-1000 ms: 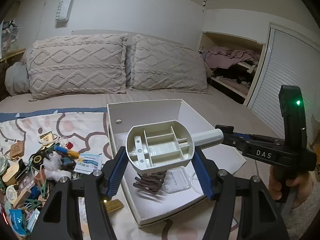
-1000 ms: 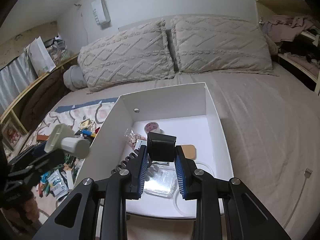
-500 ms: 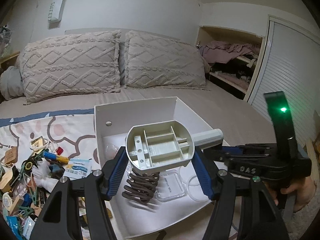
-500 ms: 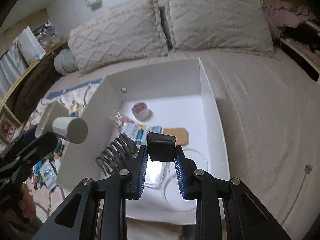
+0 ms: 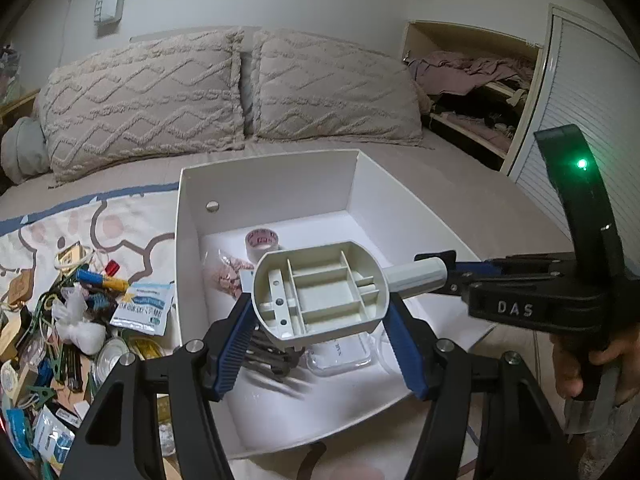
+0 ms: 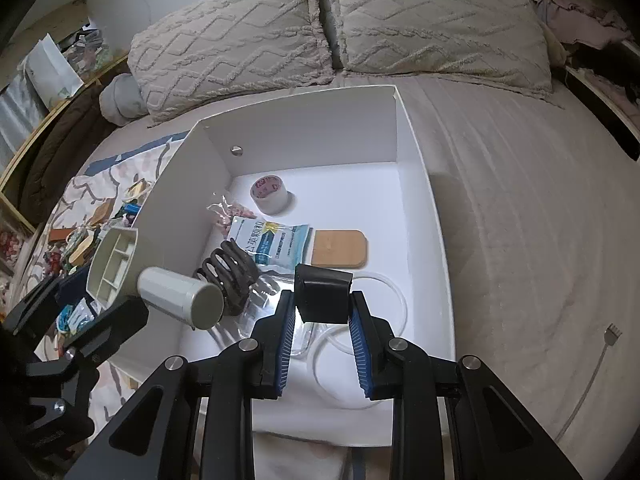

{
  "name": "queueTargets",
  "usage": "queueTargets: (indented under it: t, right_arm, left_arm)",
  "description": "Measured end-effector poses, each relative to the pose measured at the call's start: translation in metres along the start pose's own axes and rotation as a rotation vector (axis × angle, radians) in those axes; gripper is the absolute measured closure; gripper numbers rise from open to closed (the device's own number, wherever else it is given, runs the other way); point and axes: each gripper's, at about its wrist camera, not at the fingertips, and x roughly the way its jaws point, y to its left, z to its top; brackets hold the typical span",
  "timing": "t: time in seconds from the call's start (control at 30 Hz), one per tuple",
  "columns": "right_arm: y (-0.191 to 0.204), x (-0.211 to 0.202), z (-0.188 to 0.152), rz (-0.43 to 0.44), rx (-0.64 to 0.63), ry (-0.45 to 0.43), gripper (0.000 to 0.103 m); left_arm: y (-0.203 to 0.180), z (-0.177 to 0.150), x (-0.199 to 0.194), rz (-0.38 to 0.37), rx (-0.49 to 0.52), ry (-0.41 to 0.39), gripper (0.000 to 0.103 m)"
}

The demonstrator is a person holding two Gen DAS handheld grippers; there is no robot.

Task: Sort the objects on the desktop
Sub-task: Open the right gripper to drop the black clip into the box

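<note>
My left gripper (image 5: pixel 320 322) is shut on a cream plastic holder (image 5: pixel 320 290) with ribbed compartments and a round handle, held above the near left part of the white box (image 5: pixel 272 162). The same holder (image 6: pixel 116 266) shows at the left of the right wrist view, over the box's left wall. My right gripper (image 6: pixel 323 314) is shut on a small black block (image 6: pixel 323 294) and hangs over the near part of the box (image 6: pixel 300 96). In the left wrist view the right gripper (image 5: pixel 452 276) comes in from the right, a hand (image 5: pixel 580 368) on its grip.
Inside the box lie a tape roll (image 6: pixel 270 194), a blue-white sachet (image 6: pixel 272 242), a wooden piece (image 6: pixel 338 248), a dark coil (image 6: pixel 230 270), a clear case and clear rings (image 6: pixel 360 308). Loose clutter (image 5: pixel 72 312) is piled left of the box. Pillows (image 5: pixel 144 100) lie behind; a cable (image 6: pixel 600 360) is on the right.
Both grippers have sunk and tipped down over the box, each keeping its object. The box now fills more of both views and more of its contents show.
</note>
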Motion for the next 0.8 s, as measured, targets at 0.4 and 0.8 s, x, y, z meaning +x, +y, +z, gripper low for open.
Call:
queueTargets:
  t: [0.4,0.8]
  right_arm:
    - [-0.002,0.011,-0.002,-0.009,-0.017,0.054,0.075]
    - [0.003,0.009,-0.004,-0.002,-0.037,0.058,0.075]
  left_arm:
    - [-0.001,-0.008,0.002,0.002,-0.017,0.073,0.039]
    - [0.002,-0.013,0.000,0.037,-0.027,0.132,0.039]
